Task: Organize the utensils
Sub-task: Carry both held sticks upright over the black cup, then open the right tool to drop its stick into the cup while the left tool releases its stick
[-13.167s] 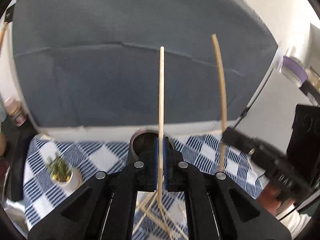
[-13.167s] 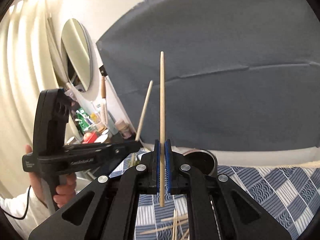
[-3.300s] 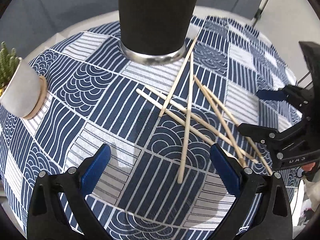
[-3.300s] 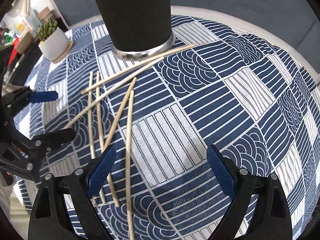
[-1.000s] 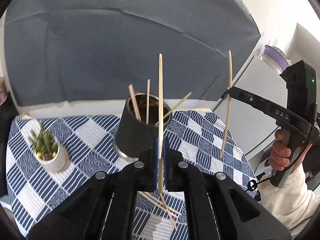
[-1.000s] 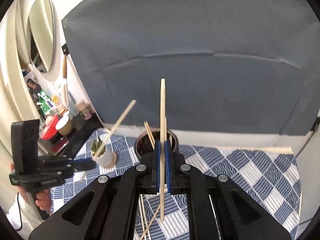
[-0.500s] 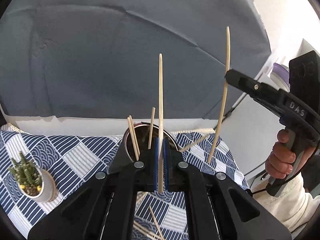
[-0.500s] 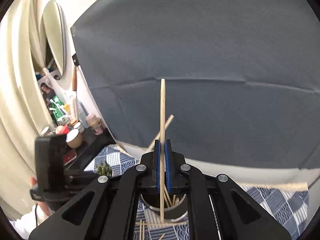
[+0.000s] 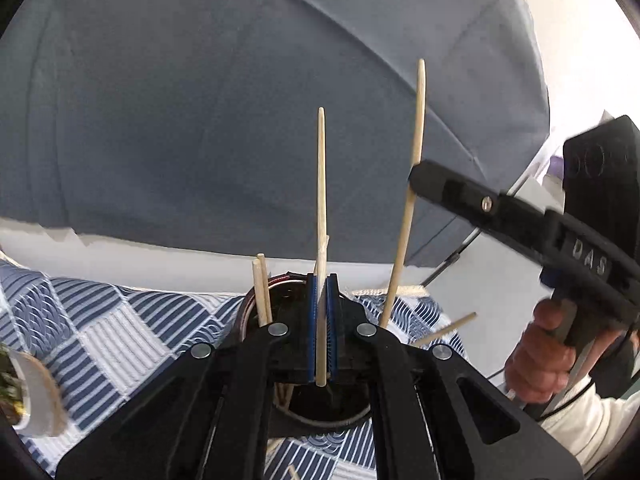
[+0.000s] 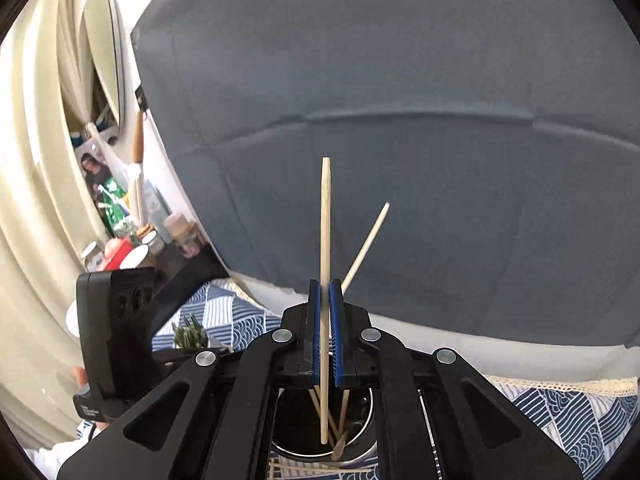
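At the lower centre of the left wrist view, the left tool [image 9: 321, 320] is closed on 1 upright chopstick [image 9: 321, 216], held over the dark cup [image 9: 256, 312] on the blue-and-white patterned table [image 9: 120, 320]. The right tool [image 10: 325, 336], at the lower centre of its own view, is likewise clamped on 1 upright stick [image 10: 325, 240], its lower end above the cup's mouth [image 10: 360, 446], where several chopsticks [image 10: 340, 420] already stand.
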Demonstrator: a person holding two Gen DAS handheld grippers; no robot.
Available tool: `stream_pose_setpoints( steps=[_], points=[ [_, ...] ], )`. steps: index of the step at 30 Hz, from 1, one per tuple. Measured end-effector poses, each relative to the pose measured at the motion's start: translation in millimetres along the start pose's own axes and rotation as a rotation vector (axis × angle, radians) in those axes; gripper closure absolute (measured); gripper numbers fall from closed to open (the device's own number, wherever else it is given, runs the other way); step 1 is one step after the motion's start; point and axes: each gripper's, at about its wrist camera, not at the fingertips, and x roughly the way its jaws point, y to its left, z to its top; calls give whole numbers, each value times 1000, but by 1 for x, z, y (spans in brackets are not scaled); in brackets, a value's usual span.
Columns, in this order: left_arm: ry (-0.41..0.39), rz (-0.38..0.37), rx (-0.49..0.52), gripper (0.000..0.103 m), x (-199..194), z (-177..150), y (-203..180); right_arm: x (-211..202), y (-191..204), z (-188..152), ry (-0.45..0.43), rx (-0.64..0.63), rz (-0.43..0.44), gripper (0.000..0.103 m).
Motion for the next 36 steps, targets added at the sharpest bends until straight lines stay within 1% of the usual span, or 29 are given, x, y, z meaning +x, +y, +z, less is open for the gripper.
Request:
stream_pose_setpoints(
  steps=[3,4,8,11,15,19,23,28,30,32,33,34,35,36],
  points=[
    [2,44,36,98,10,-8,-1,7,-2,-9,27,-9,-6,98],
    [7,45,44,98,11,-11,-2,8,-3,-11,32,-10,-8,98],
    [-22,14,40,98,2,-16,0,8,-8,-21,52,-7,-16,98],
    [-31,21,76,98,-8,-23,-3,8,-8,-26,61,-7,-36,98],
    [-29,30,95,98,-22,-32,-1,3,-6,-31,67,-9,-51,98],
    [-44,12,82,98,-33,-38,2,1,-4,-33,73,-16,-65,98],
    [-16,41,121,98,-36,-39,-4,-1,1,-33,76,-26,-75,98],
    [10,49,144,98,-40,-40,-10,-1,9,-35,79,-28,-75,97],
    [26,55,156,95,-41,-40,-11,-3,9,-36,78,-13,-73,96],
    [38,52,168,82,-42,-39,-13,-5,9,-35,77,-10,-82,96],
    [40,51,178,78,-44,-38,-16,-7,8,-34,77,-9,-91,90],
    [38,57,189,68,-45,-38,-19,-9,7,-34,75,-6,-96,84],
    [37,67,209,58,-48,-38,-23,-13,6,-33,66,4,-107,67],
    [37,73,222,55,-49,-39,-27,-18,4,-32,46,18,-118,51]
  ],
)
